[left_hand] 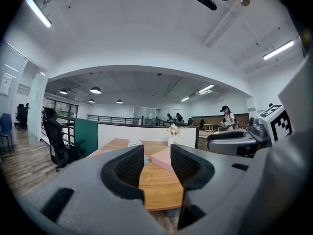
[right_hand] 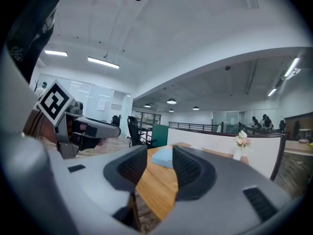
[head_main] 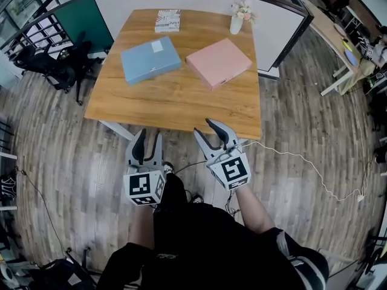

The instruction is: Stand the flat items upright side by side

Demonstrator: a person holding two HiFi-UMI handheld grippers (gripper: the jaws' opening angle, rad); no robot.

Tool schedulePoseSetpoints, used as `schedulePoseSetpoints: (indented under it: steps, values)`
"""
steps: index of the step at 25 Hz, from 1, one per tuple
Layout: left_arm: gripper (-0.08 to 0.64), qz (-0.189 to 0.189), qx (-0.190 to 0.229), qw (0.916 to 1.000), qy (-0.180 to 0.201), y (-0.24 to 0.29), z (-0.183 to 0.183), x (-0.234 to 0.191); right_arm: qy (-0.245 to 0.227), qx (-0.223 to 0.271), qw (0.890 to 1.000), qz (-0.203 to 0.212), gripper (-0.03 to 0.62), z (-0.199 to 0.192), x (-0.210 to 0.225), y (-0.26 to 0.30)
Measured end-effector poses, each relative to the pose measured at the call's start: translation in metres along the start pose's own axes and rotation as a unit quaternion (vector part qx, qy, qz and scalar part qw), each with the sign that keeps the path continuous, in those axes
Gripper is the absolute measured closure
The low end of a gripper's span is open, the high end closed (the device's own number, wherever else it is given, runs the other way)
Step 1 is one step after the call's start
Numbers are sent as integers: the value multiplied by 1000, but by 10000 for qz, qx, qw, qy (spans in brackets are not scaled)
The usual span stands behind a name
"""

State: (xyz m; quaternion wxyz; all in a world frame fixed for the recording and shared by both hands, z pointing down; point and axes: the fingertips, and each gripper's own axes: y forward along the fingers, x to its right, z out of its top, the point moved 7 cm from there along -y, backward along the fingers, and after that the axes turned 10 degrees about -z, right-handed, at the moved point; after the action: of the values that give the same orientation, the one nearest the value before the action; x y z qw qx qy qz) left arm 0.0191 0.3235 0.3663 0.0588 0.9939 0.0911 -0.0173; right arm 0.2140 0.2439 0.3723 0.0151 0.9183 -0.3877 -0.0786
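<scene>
On the wooden table (head_main: 175,101), the blue flat case (head_main: 150,59) and the pink flat case (head_main: 218,63) both lie flat near the middle, side by side with a gap between them. A patterned book (head_main: 167,20) lies at the far edge. A white vase of flowers (head_main: 236,23) stands near the far right corner. The left gripper (head_main: 149,135) and right gripper (head_main: 207,128) are held short of the table's near edge, over the plank floor (head_main: 72,162). Both sets of jaws stand apart, nothing between the pads, touching no item.
</scene>
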Motion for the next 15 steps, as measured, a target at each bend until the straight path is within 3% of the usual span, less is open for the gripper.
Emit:
schedulePoseSetpoints:
  steps: [7,15]
  values:
    - [370,-176,-85,9994,-291,49,-1,-71,43,-228,9997,-68,403,8,5,77]
    - [360,-569,-206,9970,-474,103,4,-165,401,-703,9966,-156,353,9,14,169]
